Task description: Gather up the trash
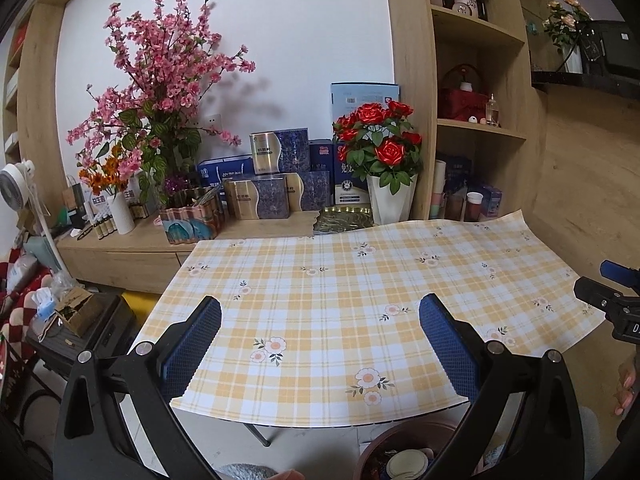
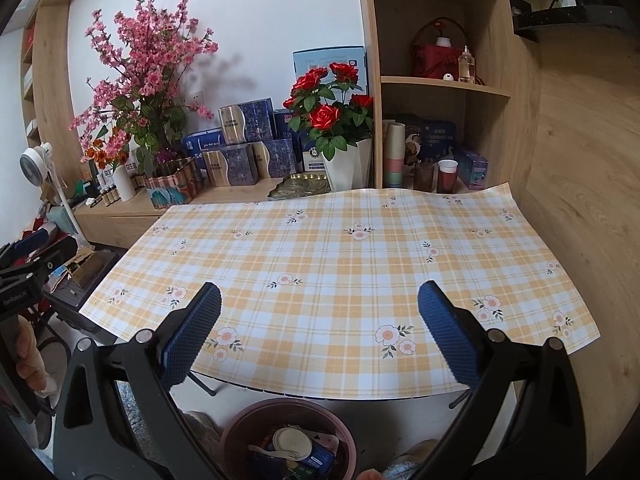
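Observation:
A table with a yellow plaid flowered cloth fills both views; I see no loose trash on it. A brown round bin stands on the floor below the table's near edge, holding a white paper cup, a plastic spoon and a blue carton. The bin also shows in the left wrist view. My left gripper is open and empty above the near table edge. My right gripper is open and empty too. The right gripper's body shows at the left view's right edge.
A wooden sideboard behind the table carries pink blossoms, red roses in a white vase, blue boxes and a green tray. Shelves with cups stand at the right. A fan and clutter sit at the left.

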A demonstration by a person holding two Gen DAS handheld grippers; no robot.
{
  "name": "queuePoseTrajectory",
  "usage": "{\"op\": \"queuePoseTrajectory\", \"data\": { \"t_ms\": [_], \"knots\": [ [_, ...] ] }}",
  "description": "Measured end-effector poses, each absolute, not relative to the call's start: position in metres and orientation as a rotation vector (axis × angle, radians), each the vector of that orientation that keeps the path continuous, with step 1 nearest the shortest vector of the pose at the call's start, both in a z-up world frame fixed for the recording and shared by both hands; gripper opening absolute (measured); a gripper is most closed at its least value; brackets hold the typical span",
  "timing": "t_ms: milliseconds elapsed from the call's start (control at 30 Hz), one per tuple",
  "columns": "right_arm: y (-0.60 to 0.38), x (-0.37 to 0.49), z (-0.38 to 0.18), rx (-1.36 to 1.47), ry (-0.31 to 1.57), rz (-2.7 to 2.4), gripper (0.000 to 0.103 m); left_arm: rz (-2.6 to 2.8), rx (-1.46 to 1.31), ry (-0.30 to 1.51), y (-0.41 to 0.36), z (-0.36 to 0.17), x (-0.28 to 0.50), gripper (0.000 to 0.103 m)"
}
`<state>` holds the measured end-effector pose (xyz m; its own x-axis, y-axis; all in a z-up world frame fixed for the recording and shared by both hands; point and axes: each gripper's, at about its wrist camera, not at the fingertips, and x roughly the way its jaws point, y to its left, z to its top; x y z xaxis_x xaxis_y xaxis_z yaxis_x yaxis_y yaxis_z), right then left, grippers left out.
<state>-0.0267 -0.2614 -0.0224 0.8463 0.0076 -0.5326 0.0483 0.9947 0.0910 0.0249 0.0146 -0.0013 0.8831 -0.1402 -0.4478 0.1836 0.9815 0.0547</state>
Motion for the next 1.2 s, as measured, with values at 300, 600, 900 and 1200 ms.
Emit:
{"op": "queuePoseTrajectory", "data": {
  "t_ms": [300, 600, 900, 1200],
  "knots": [
    [-0.2617, -0.0286, -0.0179, 0.109, 0.553, -0.024, 0.097, -0.173, 0.115, 0.463, 0.0106, 0.0011, 0.0226, 0.097],
    [-0.2613, -0.0284, -0.0166, 0.102, 0.555, -0.025, 0.097, -0.183, 0.112, 0.463, 0.0080, 0.0045, 0.0230, 0.097],
    [-0.2600, -0.0289, -0.0158, 0.099, 0.550, -0.022, 0.097, -0.181, 0.113, 0.463, 0.0079, 0.0049, 0.0233, 0.097],
    [-0.2582, -0.0284, -0.0162, 0.098, 0.554, -0.020, 0.097, -0.189, 0.114, 0.476, 0.0072, 0.0020, 0.0236, 0.097]
  ]
}}
